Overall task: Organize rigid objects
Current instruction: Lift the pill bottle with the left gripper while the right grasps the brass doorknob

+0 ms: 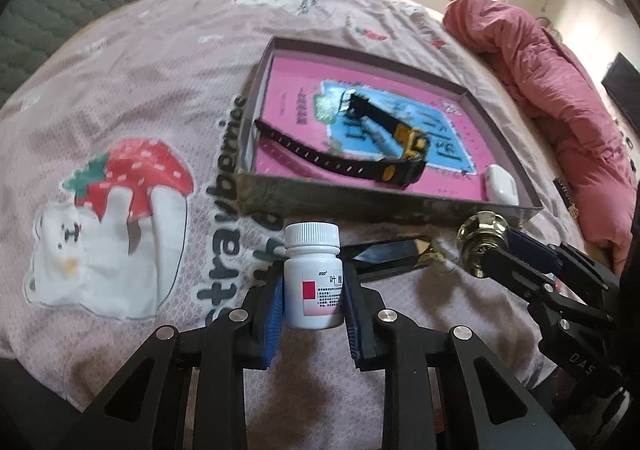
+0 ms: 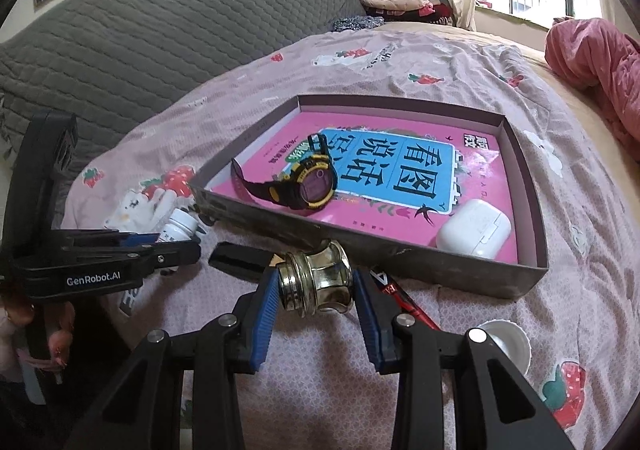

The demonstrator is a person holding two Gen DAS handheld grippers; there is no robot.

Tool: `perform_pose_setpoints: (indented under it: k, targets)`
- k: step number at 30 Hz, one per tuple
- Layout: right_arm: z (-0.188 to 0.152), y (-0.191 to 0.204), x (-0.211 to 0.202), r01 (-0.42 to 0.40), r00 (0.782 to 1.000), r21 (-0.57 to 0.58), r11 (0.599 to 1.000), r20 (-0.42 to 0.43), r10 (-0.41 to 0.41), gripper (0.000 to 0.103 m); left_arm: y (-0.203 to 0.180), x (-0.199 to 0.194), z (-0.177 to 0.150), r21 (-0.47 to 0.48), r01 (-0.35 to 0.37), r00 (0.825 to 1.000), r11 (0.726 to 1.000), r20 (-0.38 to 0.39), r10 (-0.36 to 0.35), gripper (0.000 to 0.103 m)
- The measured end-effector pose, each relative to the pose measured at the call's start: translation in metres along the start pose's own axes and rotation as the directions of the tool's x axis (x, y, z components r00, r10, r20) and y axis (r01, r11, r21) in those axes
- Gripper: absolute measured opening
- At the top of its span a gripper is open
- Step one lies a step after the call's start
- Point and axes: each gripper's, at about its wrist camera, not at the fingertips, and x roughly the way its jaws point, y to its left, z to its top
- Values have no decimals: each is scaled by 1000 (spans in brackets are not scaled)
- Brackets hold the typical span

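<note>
My left gripper (image 1: 313, 275) is shut on a white pill bottle (image 1: 311, 246) with a red label, held upright just above the strawberry bedsheet. To its right my right gripper (image 2: 316, 279) is shut on a brass door knob (image 2: 316, 284), blue pads against both sides. Both are in front of the near wall of a shallow grey box (image 2: 400, 250). The box holds a pink book (image 2: 400, 170), a black and yellow watch (image 2: 312, 186) and a white earbud case (image 2: 474, 230). The right wrist view shows the left gripper (image 2: 172, 246) and the bottle (image 2: 180, 226) at the left.
A flat black object (image 1: 384, 254) lies on the sheet between the two grippers, a red pen-like item (image 2: 404, 294) beside it. A white cap (image 2: 508, 342) sits near the right gripper. A pink quilt (image 1: 560, 90) is bunched at the right; grey padding (image 2: 160, 30) runs along the left.
</note>
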Motion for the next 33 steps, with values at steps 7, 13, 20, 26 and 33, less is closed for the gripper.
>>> perform_pose_setpoints:
  k: [7, 13, 20, 26, 33]
  targets:
    - [2, -6, -4, -16, 1000, 37, 999, 20, 16, 38, -8, -8, 5, 52, -2, 998, 999, 60, -1, 27]
    - [6, -16, -11, -31, 998, 85, 996, 56, 26, 38, -3, -11, 8, 48, -4, 996, 999, 85, 0, 27]
    - [10, -22, -17, -36, 996, 111, 993, 86, 26, 38, 0, -12, 14, 38, 2, 994, 999, 111, -6, 27]
    - [13, -28, -23, -42, 993, 136, 990, 113, 27, 38, -2, -14, 17, 54, 12, 991, 998, 131, -19, 27]
    - [14, -36, -25, -66, 990, 183, 981, 132, 42, 38, -5, -17, 23, 76, 18, 987, 997, 161, -30, 27]
